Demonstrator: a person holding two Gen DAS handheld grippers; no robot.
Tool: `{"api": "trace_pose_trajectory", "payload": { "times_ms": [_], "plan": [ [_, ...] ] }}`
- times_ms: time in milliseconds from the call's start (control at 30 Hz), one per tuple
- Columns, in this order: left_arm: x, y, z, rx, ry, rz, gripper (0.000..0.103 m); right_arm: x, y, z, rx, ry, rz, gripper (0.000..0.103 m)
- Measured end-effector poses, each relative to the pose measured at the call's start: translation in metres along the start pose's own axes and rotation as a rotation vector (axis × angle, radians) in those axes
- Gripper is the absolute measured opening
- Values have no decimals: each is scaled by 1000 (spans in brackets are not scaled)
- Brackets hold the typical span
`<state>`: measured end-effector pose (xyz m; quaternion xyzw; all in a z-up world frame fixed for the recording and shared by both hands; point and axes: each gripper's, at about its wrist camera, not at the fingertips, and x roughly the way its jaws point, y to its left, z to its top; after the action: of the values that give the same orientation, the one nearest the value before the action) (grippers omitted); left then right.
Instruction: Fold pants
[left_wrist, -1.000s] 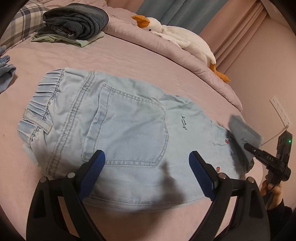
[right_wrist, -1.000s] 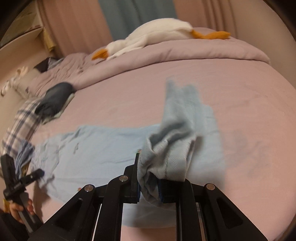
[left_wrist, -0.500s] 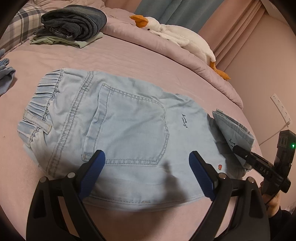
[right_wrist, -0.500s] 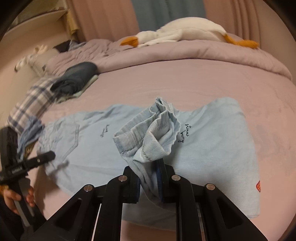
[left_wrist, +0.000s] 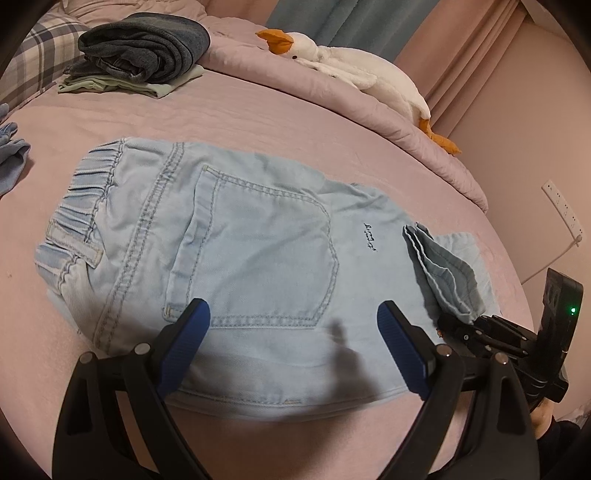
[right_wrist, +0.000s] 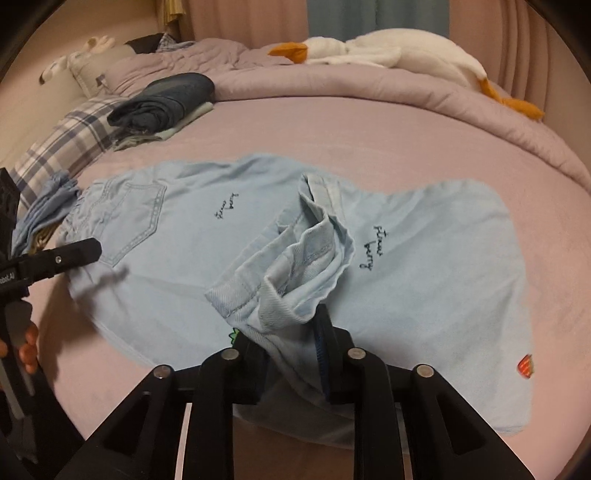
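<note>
Light blue denim pants (left_wrist: 258, 240) lie flat on the pink bed, elastic waistband to the left and back pocket up. My left gripper (left_wrist: 293, 314) hovers open just above the near edge below the pocket, nothing between its blue pads. In the right wrist view the pants (right_wrist: 424, 277) have their legs doubled back over themselves. The bunched leg hems (right_wrist: 295, 258) sit between the fingers of my right gripper (right_wrist: 291, 347), whose jaws are opening with the cloth still pinched. From the left wrist view the hems (left_wrist: 443, 273) stand up off the right gripper (left_wrist: 454, 325).
A folded stack of dark jeans (left_wrist: 144, 48) on pale green clothes lies at the back left. A white goose plush (left_wrist: 362, 74) rests on the rolled duvet behind. A plaid pillow (left_wrist: 33, 62) and a blue garment (left_wrist: 11, 158) are at the left. A hand (right_wrist: 26, 350) holds the left gripper.
My right gripper swung the leg hems in over the pants and lower, so the legs now lie doubled back; its fingers stand slightly wider. The left gripper has stayed where it was.
</note>
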<state>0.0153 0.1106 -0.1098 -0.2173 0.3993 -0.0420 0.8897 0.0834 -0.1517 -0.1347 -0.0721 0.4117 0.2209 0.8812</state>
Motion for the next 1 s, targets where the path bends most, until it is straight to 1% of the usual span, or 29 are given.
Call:
{"api": "trace_pose_trajectory", "payload": {
  "times_ms": [67, 133, 233, 367, 467, 533, 600, 633, 733, 800, 900, 1000],
  "plan": [
    [0, 0, 0, -1, 0, 0, 93, 0, 3, 0, -7, 0, 8, 33],
    [0, 0, 0, 1, -1, 1, 93, -1, 8, -1, -20, 2, 12, 43],
    [1, -1, 0, 2, -2, 2, 93, -2, 17, -2, -33, 4, 32, 54],
    [0, -1, 0, 2, -2, 1, 93, -5, 27, -3, -60, 4, 51, 59],
    [0, -2, -1, 6, -3, 2, 93, -9, 31, -3, -67, -5, 81, 59],
    [1, -2, 0, 11, -3, 2, 93, -15, 31, -4, -54, -21, 125, 59],
    [0, -2, 0, 15, -2, 0, 94, -24, 30, -4, -36, -59, 170, 59],
    [1, -2, 0, 15, -3, -1, 94, -30, 28, -3, -21, -96, 178, 59],
    [1, -1, 0, 18, -3, -4, 94, -40, 19, 3, 29, -161, 149, 59],
    [0, 0, 0, 19, -3, -8, 94, -37, 7, 8, 82, -155, 95, 58],
    [0, 0, -1, 21, -4, -11, 94, -27, -10, 10, 167, -115, 66, 36],
    [1, -1, -1, 29, -1, -8, 94, -18, -17, 8, 193, -93, 48, 35]
  ]
}}
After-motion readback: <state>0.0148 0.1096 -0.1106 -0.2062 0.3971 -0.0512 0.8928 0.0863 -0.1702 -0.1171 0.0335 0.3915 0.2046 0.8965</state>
